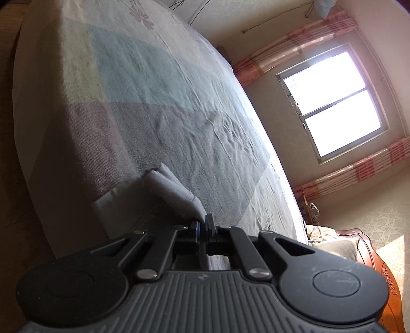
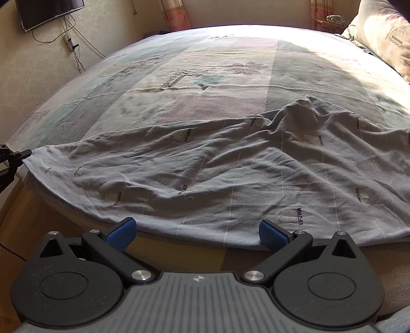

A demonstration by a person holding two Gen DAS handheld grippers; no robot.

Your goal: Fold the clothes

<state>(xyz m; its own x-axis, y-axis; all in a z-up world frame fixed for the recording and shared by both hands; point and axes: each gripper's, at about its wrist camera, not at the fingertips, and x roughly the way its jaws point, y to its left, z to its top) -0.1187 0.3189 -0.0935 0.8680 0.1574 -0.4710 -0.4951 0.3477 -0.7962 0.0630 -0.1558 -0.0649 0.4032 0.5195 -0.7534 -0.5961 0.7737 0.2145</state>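
A grey garment [image 2: 217,174] printed with small logos lies crumpled across the near part of the bed [image 2: 205,76]. Its lower hem runs along the bed's front edge. My left gripper [image 1: 204,225] is shut on a corner of the garment [image 1: 166,189], which stands up rolled just beyond the pads. In the right wrist view the left gripper [image 2: 25,153] shows at the far left, pinching that same corner. My right gripper [image 2: 197,231] is open over the hem, its blue pads [image 2: 271,234] spread wide with nothing pressed between them.
A patterned sheet [image 1: 153,102] covers the bed. A pillow [image 2: 384,38] lies at the back right. A wall TV [image 2: 48,12] with hanging cables sits at the back left. A bright window [image 1: 335,107] with pink curtains and a wooden headboard [image 1: 379,261] flank the bed.
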